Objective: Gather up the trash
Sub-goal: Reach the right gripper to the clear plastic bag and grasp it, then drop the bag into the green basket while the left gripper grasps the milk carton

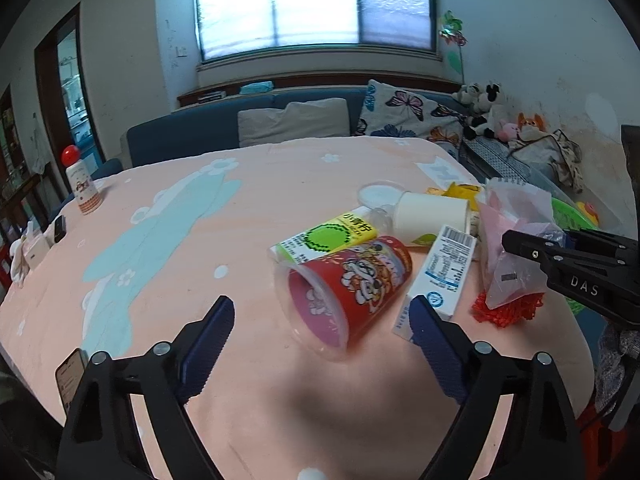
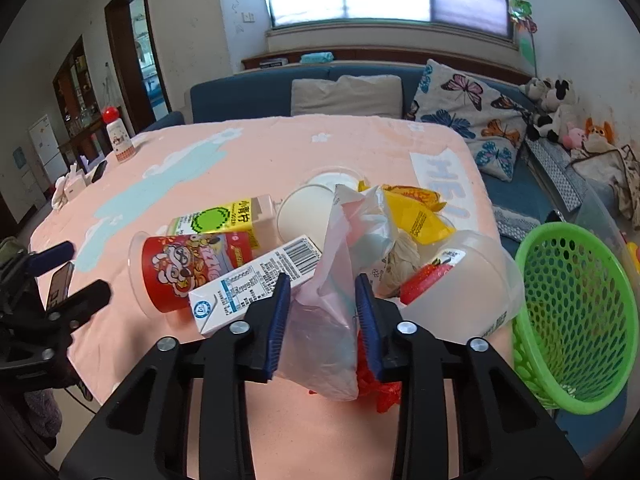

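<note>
- A pile of trash is lying on a table covered in a peach cloth; a green mesh basket is sitting just off the table's right edge.
- The right gripper is straddling a crumpled pinkish plastic bag, its blue pads at either side, partly closed; whether they are pinching yet is unclear.
- The left gripper is hovering wide apart and holding nothing, just before a tipped red snack cup.
- A white barcoded carton is lying beside the bag.
- Judged step: seizing the bag. Next, the tongs likely need closing firmly, then carrying rightward over the basket.
</note>
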